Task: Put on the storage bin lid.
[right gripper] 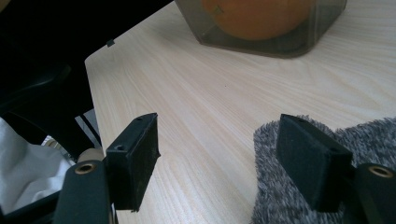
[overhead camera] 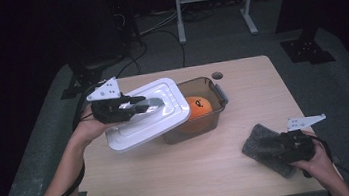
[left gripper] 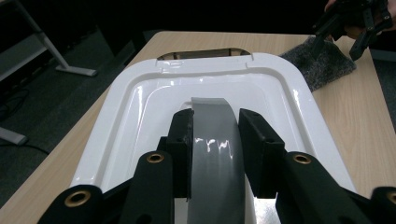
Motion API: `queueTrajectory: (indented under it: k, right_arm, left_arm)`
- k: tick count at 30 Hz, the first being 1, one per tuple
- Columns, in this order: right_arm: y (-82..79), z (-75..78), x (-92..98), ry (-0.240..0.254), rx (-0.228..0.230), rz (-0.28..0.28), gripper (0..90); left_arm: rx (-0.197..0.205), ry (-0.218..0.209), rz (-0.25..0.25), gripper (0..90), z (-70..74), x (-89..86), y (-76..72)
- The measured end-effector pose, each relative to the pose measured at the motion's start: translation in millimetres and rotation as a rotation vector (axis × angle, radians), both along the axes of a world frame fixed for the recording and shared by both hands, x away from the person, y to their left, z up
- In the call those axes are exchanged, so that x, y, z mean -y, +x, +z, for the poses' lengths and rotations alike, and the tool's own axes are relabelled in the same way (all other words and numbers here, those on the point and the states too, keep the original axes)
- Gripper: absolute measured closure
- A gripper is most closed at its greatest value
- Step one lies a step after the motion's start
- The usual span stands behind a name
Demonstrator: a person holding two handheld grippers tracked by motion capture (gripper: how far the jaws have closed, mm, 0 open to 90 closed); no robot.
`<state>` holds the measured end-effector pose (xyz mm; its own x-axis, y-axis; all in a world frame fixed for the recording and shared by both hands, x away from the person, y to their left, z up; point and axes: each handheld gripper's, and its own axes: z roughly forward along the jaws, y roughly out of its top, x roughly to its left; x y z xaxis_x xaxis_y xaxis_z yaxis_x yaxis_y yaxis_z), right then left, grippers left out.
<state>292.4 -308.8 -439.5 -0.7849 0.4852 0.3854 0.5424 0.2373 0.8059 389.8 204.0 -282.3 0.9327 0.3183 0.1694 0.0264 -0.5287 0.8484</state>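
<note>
The left gripper [overhead camera: 150,103] holds a white lid [overhead camera: 165,117] by the grey handle [left gripper: 212,140] on its top: in the left gripper view the two black jaws stand on either side of that arched strip and their pads press against it. The lid is tilted, with its near edge lower and toward the person, and it hangs partly over the left end of a brown see-through box [overhead camera: 214,110] that stands on the table [overhead camera: 197,176] toward its far side. The right part of the box is uncovered, and an orange [overhead camera: 199,107] lies inside it, seen both from above and through the wall. In the left gripper view a strip of the box rim [left gripper: 203,53] shows just past the far edge of the lid. The right gripper [overhead camera: 272,149] rests low at the near right of the table, well apart from the box, with a grey fuzzy cloth [overhead camera: 261,140] under it. In the right gripper view its jaws stand wide apart with nothing between them; the right one is over the cloth [right gripper: 327,140] and the left one over bare wood, and the box with the orange [right gripper: 257,16] shows farther off at the top.
</note>
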Motion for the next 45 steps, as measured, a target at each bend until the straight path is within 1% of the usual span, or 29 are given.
queueTrajectory:
  k: [4, 9, 12, 14, 16, 19, 22, 27, 29, 33, 34, 36, 39, 41, 42, 45]
  right_arm:
    - [-0.5, 0.5, 0.6, 0.006, 0.000, -0.001, 28.9]
    - [-1.0, 0.0, 0.6, 0.005, -0.001, 0.001, 28.9]
    - [-0.8, -0.2, 0.9, 0.006, -0.002, 0.000, 28.9]
    - [-0.8, -0.3, 0.9, 0.007, 0.000, 0.001, 28.9]
    - [-0.8, -0.4, 1.2, 0.007, 0.000, 0.000, 28.9]
    - [-0.9, -1.0, 1.7, 0.009, -0.005, -0.002, 28.9]
    - [-0.8, -1.4, 1.4, 0.009, -0.005, 0.001, 28.9]
    - [-1.4, -0.6, 0.9, 0.010, 0.002, 0.001, 28.9]
    - [-2.1, 0.2, 1.3, 0.009, 0.005, 0.002, 28.9]
    - [-2.8, 1.0, 3.0, 0.010, 0.011, -0.001, 28.9]
    - [-3.0, 0.8, 3.1, 0.012, 0.008, -0.002, 28.9]
    - [-2.9, 0.1, 2.9, 0.008, 0.005, -0.001, 28.9]
    - [-2.4, -0.3, 2.3, 0.006, 0.006, 0.002, 28.9]
    - [-2.7, -0.1, 2.3, 0.007, 0.006, 0.003, 28.9]
    - [-3.0, -0.1, 2.3, 0.007, 0.004, 0.004, 28.9]
    - [-3.2, -1.5, 2.8, 0.005, 0.002, 0.005, 28.9]
  left_arm:
    - [0.000, 0.006, 0.000, 66.8, 0.4, 4.9, 6.4]
    - [0.001, 0.003, 0.000, 66.8, 0.3, 10.6, 13.2]
    - [-0.005, -0.011, -0.002, 66.8, -1.3, 13.5, 17.1]
    - [-0.002, 0.001, -0.005, 66.8, -2.2, 16.2, 20.3]
    - [-0.005, 0.003, -0.007, 66.8, -3.1, 20.1, 22.9]
    - [-0.009, 0.003, -0.027, 66.8, -4.0, 27.0, 26.6]
    - [-0.004, 0.013, -0.038, 66.8, -6.2, 35.9, 31.2]
    - [-0.020, 0.018, -0.056, 66.8, -12.5, 51.6, 39.8]
    - [-0.027, 0.012, -0.061, 66.8, -14.0, 56.5, 43.1]
    - [-0.021, 0.001, -0.071, 66.8, -12.9, 65.5, 47.8]
    - [-0.016, 0.008, -0.075, 66.8, -12.1, 68.0, 48.4]
    - [-0.016, 0.009, -0.086, 66.8, -10.9, 73.4, 49.7]
    - [-0.005, 0.016, -0.106, 66.8, -9.0, 80.6, 51.3]
    - [-0.008, 0.013, -0.113, 66.8, -7.7, 84.9, 52.3]
    - [0.002, 0.019, -0.117, 66.8, -6.7, 86.9, 53.1]
    - [0.000, 0.016, -0.126, 66.8, -6.0, 93.3, 54.4]
